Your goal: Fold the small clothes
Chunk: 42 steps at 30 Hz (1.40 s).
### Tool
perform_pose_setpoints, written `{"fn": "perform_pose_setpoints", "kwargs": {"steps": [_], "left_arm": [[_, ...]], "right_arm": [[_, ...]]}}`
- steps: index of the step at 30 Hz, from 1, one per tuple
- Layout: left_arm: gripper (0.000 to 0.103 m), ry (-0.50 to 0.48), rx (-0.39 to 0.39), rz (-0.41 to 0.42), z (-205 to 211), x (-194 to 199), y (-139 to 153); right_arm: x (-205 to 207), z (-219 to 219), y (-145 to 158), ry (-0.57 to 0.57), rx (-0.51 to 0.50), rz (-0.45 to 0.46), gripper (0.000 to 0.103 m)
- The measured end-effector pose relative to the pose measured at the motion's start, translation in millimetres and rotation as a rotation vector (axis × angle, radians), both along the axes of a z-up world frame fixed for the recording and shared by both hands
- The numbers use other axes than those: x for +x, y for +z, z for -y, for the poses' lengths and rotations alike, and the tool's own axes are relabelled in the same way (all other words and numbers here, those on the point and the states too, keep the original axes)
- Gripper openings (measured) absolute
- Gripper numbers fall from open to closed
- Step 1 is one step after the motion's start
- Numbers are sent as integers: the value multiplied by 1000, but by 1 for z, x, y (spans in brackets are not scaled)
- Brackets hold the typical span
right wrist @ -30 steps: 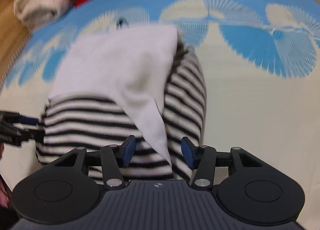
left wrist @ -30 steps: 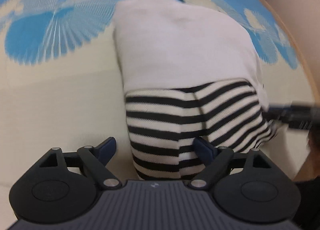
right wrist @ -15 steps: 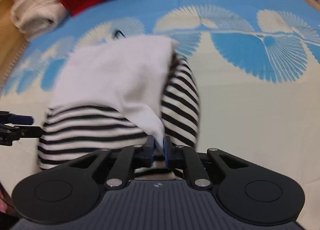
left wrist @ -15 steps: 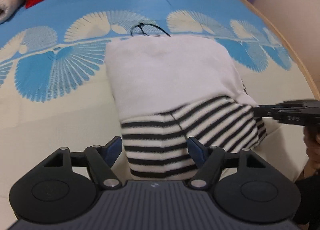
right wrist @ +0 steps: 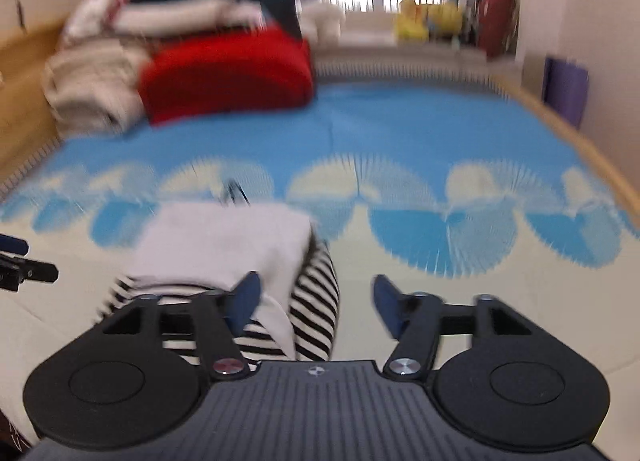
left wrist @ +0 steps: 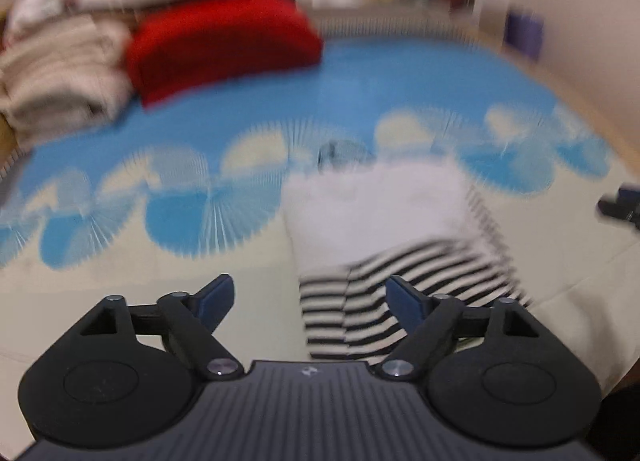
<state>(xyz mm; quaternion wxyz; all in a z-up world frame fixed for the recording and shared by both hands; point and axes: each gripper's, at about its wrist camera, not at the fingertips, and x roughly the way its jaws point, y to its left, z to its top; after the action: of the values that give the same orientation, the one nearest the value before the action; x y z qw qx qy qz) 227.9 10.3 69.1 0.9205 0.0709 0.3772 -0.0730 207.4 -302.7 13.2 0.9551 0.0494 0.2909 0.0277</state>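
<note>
Striped top [left wrist: 404, 297] looks folded on the bed [right wrist: 400, 125]; both tongs [left wrist: 308, 303] [right wrist: 316, 307] opening, empty. Clothes pile [right wrist: 224, 73] at 11 o'clock maybe next.

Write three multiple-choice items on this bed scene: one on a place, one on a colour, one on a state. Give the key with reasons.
1. Where does the red folded item lie relative to the beige folded pile in the right wrist view?
A. to its right
B. to its left
C. underneath it

2. What colours are the stripes on the folded garment?
A. red and blue
B. black and white
C. green and yellow

3. What is between the right gripper pads?
A. a pinched fold of cloth
B. a hair tie
C. nothing gripped

Key: 1 A, the red item sits right of the beige pile. 2 B, black and white bands show beside the plain white panel. 3 C, the jaws are opening and the pads press on nothing.
</note>
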Motion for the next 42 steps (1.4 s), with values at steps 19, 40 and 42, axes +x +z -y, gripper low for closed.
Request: {"fn": "perform_pose_setpoints", "kwargs": {"steps": [19,40,42], "left_arm": [[95,191,-39,-31,38,-116,-21],[98,260,-84,-115,54,-87,-40],[98,255,-82,-113,56,-86,-40]], "right_arm": [[-106,-47,52,-34,-75,65,83],[-63,-56,3,-35,-15,-116,80],[-63,-60,3,-21,-33,-110,80]]}}
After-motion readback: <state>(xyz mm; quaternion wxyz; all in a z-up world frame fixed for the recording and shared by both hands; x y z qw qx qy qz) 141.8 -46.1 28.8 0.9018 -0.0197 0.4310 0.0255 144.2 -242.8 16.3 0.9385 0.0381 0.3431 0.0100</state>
